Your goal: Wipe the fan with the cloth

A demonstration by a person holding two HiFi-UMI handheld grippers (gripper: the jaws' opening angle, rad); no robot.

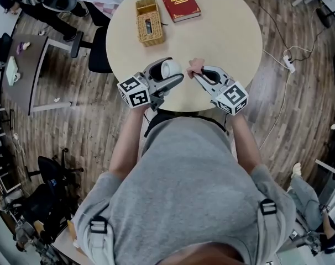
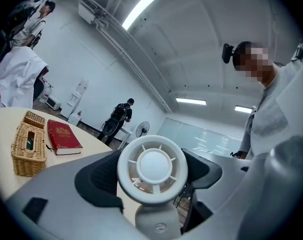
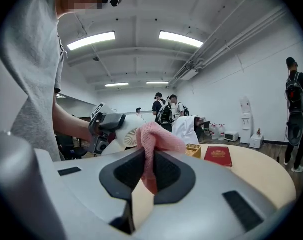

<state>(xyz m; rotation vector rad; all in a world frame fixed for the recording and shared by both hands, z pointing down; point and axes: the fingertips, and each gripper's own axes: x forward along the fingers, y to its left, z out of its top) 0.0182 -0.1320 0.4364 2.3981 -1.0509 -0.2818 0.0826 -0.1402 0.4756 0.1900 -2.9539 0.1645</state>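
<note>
A small white fan (image 1: 169, 68) is held above the near edge of the round table (image 1: 228, 32), with my left gripper (image 1: 168, 76) shut on it. In the left gripper view the round fan grille (image 2: 152, 168) faces the camera between the dark pads. My right gripper (image 1: 199, 74) is shut on a pink cloth (image 1: 195, 65), just right of the fan. In the right gripper view the cloth (image 3: 154, 142) bunches up out of the jaws, and the fan (image 3: 129, 132) sits close behind it to the left. I cannot tell whether cloth and fan touch.
A wicker tissue box (image 1: 150, 22) and a red book (image 1: 179, 2) lie at the table's far side. Office chairs and a side desk (image 1: 24, 65) stand to the left. A power strip with cables (image 1: 289, 63) lies on the floor to the right. People stand in the background.
</note>
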